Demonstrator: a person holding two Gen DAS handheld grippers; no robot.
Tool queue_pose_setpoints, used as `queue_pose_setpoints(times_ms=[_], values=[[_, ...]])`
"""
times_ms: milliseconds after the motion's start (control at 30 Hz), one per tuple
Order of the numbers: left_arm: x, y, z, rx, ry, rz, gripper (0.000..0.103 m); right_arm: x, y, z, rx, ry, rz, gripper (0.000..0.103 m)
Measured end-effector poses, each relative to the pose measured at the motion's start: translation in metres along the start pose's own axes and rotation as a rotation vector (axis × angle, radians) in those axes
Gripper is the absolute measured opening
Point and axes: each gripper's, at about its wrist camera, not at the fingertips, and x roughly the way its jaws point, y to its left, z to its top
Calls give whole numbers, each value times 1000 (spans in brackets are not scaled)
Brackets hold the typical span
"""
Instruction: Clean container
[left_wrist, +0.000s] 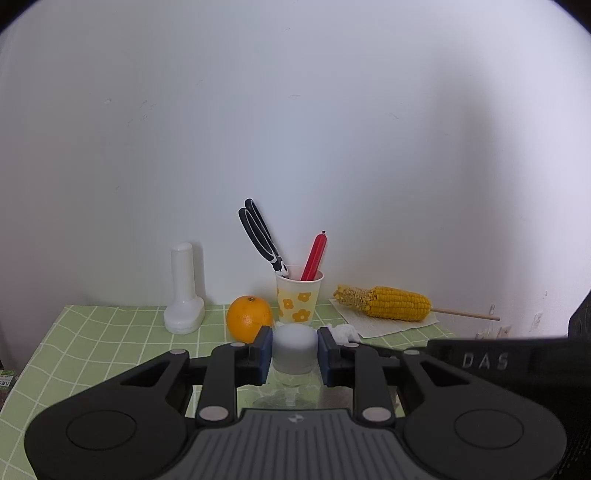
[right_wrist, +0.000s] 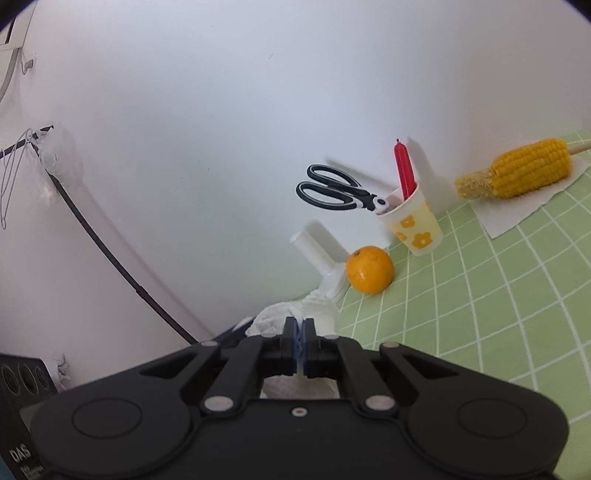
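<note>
Fingers of the left gripper (left_wrist: 294, 353) are clamping a small container (left_wrist: 294, 349) with a frosted white cap between their blue pads; its clear lower body is blurring into glare above the green checked tablecloth (left_wrist: 110, 332), so its shape is hard to make out. Raised letters reading "DAS" are showing on the black housing (left_wrist: 484, 360) cutting in from the right of the left wrist view, and the same letters are appearing at the bottom left corner of the right wrist view. The right gripper (right_wrist: 299, 341) is pinching a crumpled white tissue (right_wrist: 295, 317), jaws nearly closed on it, with most of the wad lying hidden under the fingers. Just beyond the container, an orange (left_wrist: 249, 317) is sitting beside a flower-printed paper cup (left_wrist: 298, 295) holding black-handled scissors (left_wrist: 260, 236) and a red stick-like item (left_wrist: 314, 256) whose lower end is hidden inside. Left of the orange, a white plastic object (left_wrist: 184, 291) is standing upright. Farther right, a partly eaten corn cob (left_wrist: 388, 302) on a skewer is resting on a paper towel (left_wrist: 388, 325) by the wall.
</note>
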Motion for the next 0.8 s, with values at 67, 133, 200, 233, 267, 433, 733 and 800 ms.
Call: queue_pose_setpoints(times_ms=[67,133,200,233,267,433,733,800], values=[[0,-9,0,-3,1,-1,27,0,-4,-2,19,-4,1,6],[1,-16,1,0,2,0,27,1,-7,-3,39,-5,2,7],[5,-19,1,0,2,1,27,3,-13,-4,72,-2,-5,8],[3,-22,0,-2,3,0,27,4,-16,-4,92,0,-6,9],[-2,-27,-1,-4,4,-1,27,4,-19,-5,113,2,-7,9],[3,-12,1,-9,5,0,27,8,-37,-11,234,9,10,10],[19,28,12,-11,12,1,27,14,-60,-19,399,25,64,19],[23,41,10,-9,13,1,27,16,-65,-21,443,32,78,28]])
